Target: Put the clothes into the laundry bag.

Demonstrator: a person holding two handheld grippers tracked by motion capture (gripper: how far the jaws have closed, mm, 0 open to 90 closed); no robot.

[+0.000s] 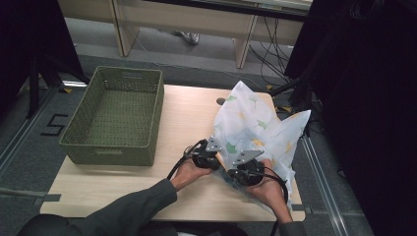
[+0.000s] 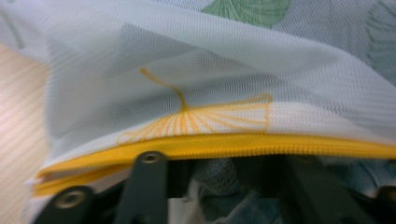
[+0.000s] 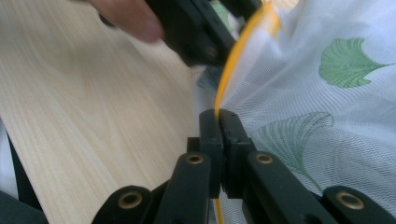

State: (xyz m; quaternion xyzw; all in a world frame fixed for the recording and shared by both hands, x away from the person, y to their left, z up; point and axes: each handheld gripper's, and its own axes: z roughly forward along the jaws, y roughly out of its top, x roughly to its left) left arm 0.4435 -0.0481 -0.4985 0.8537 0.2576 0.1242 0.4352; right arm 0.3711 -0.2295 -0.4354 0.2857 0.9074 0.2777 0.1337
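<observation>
A white mesh bag [image 1: 255, 123] printed with green and yellow leaves lies on the right half of the wooden table [image 1: 187, 113]. It has a yellow zipper [image 2: 233, 145] along its near edge. My right gripper [image 3: 219, 116] is shut on that zipper edge [image 3: 233, 60]. In the high view it sits at the bag's near corner [image 1: 235, 173]. My left gripper [image 1: 219, 158] is just left of it, at the same edge. Its linkage arms stand wide apart under the zipper, and the mesh [image 2: 187, 70] hides its tips. Bluish cloth [image 2: 224, 186] shows between its jaws.
A green woven basket [image 1: 115, 115] with nothing in it stands on the table's left half. Bare wood lies between basket and bag. Dark curtains, cables and table legs stand beyond the far and right edges.
</observation>
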